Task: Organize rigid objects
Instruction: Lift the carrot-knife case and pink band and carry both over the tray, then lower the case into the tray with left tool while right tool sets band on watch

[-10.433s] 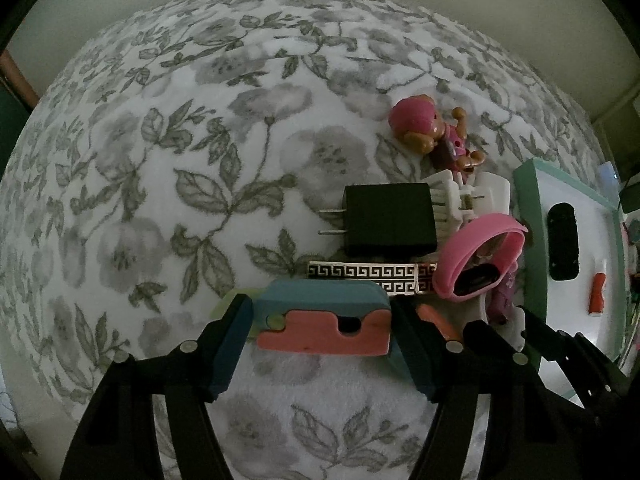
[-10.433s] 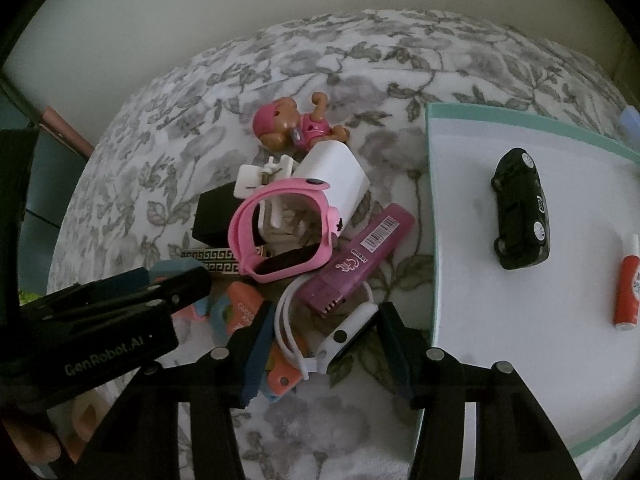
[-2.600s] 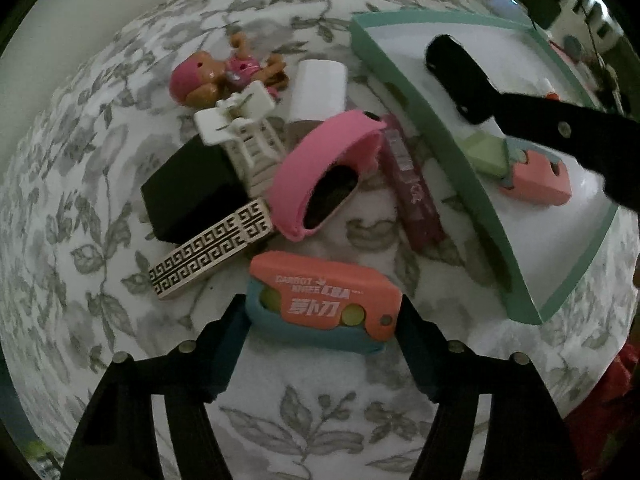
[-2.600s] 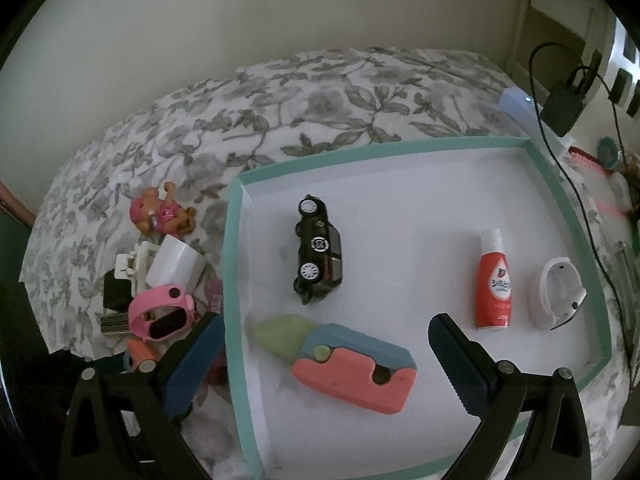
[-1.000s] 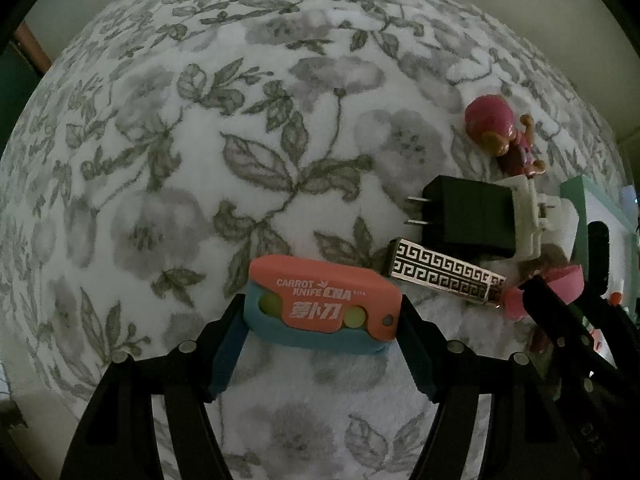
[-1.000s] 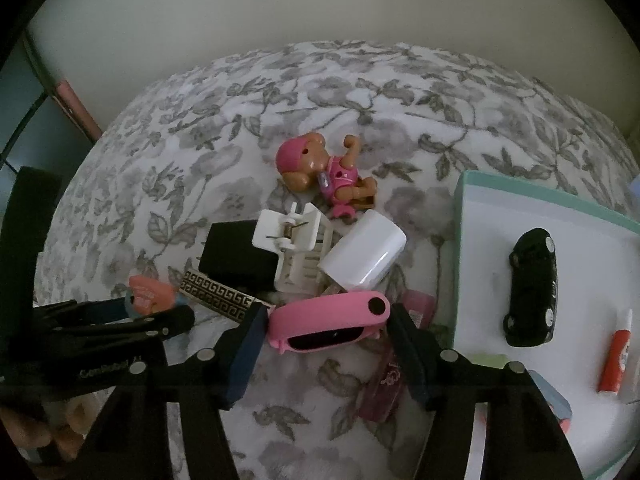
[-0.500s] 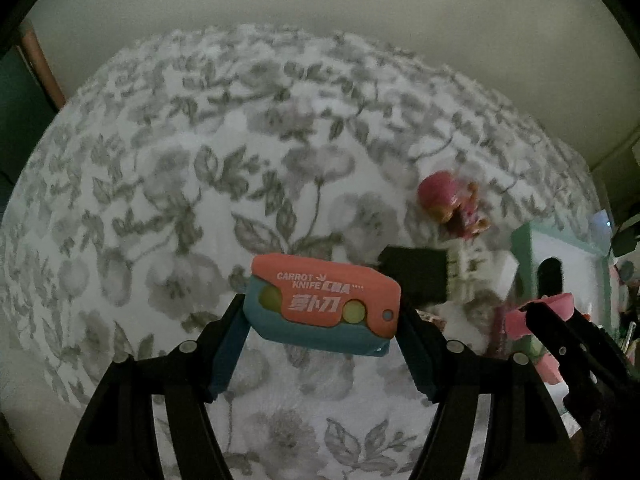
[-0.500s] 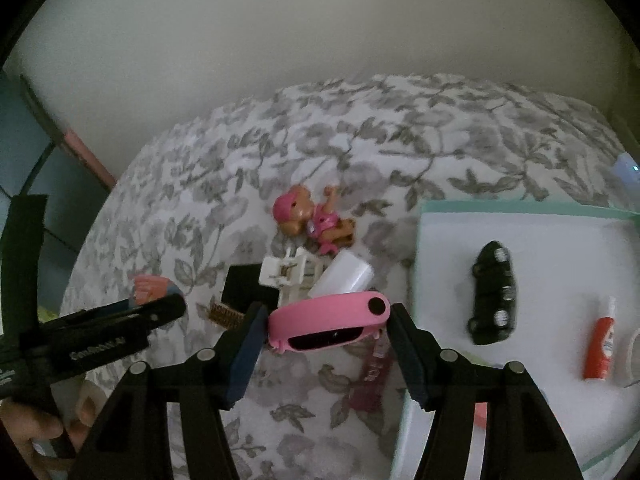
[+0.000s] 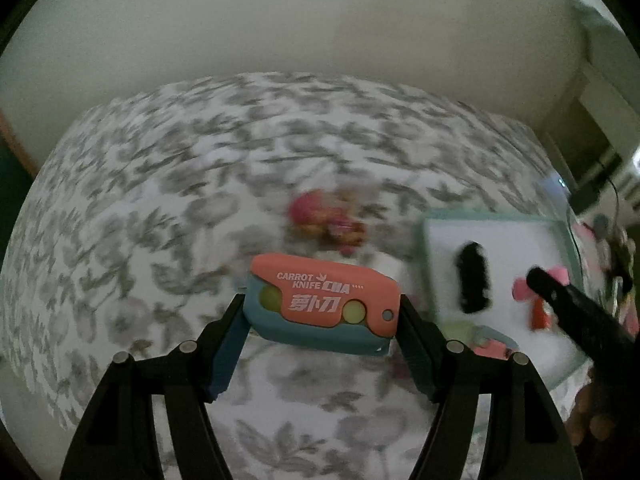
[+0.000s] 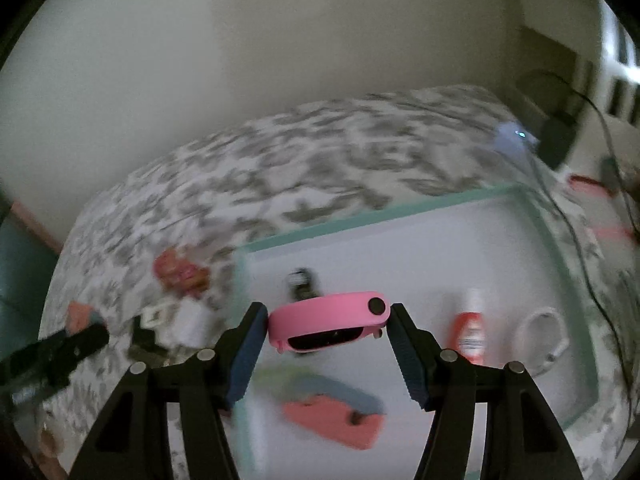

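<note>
My left gripper is shut on an orange and teal carrot knife toy and holds it above the floral bedspread, left of the teal-rimmed white tray. My right gripper is shut on a pink watch band and holds it above the tray. In the tray lie a black toy car, a red tube, a white band and another orange and teal carrot knife. Both views are motion-blurred.
A pink doll lies on the bedspread left of the tray, with a white charger and a black adapter near it. A wall runs behind the bed. Cables and a dark plug sit at the far right.
Both grippers have lifted and swung right toward the tray with their objects. The right gripper with the pink band is now over the tray; the left holds the carrot knife higher.
</note>
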`<state>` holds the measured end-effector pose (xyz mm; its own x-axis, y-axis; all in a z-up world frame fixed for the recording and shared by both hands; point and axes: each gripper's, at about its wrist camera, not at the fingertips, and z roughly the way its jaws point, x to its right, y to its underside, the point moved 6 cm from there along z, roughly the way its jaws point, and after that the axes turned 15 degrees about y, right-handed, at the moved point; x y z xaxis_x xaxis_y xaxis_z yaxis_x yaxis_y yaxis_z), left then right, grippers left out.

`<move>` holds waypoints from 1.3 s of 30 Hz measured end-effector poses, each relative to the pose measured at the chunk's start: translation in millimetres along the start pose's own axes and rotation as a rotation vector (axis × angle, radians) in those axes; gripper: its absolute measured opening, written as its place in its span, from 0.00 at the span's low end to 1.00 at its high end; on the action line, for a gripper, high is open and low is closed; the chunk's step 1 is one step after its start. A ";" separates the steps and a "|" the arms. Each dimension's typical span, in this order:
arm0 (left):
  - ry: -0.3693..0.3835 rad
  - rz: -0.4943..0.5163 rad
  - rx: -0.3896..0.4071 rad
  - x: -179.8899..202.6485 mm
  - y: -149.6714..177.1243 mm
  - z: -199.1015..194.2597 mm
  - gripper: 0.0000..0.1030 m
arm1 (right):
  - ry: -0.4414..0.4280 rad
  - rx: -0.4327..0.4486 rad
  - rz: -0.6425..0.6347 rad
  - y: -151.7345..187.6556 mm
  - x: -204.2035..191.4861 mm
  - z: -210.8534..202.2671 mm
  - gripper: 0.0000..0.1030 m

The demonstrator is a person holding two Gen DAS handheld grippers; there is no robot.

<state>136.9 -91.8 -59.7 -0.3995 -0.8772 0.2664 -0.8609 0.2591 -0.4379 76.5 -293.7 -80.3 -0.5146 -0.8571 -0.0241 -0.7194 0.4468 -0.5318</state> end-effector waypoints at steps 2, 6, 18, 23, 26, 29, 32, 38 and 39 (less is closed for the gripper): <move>0.013 0.034 -0.014 19.5 1.7 6.7 0.70 | 0.011 -0.014 0.061 -1.8 21.2 4.1 0.63; 0.042 0.111 -0.045 62.0 5.8 24.3 0.70 | 0.055 -0.019 0.134 -4.7 54.1 9.4 0.63; 0.093 0.264 -0.137 152.0 27.3 75.4 0.70 | 0.153 -0.027 0.217 -3.3 111.6 18.4 0.63; 0.120 0.267 -0.158 165.4 33.5 88.5 0.70 | 0.167 -0.028 0.195 -2.2 112.6 22.0 0.63; 0.117 0.264 -0.165 165.1 33.7 92.9 0.70 | 0.166 -0.034 0.182 -0.8 111.1 24.6 0.63; 0.117 0.255 -0.171 162.1 33.3 95.1 0.70 | 0.166 -0.043 0.175 0.6 110.0 27.4 0.63; 0.115 0.242 -0.177 158.7 32.6 97.7 0.70 | 0.173 -0.050 0.162 2.5 108.6 30.5 0.63; 0.114 0.221 -0.190 153.8 33.5 102.1 0.70 | 0.178 -0.046 0.145 1.4 106.2 29.7 0.63; 0.114 0.218 -0.192 153.1 33.5 102.7 0.70 | 0.180 -0.045 0.142 1.3 105.5 29.5 0.63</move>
<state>79.3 -258.9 -121.8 -0.6047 -0.7443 0.2835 -0.7904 0.5172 -0.3283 35.0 -391.1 -108.5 -0.6838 -0.7274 0.0573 -0.6520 0.5738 -0.4956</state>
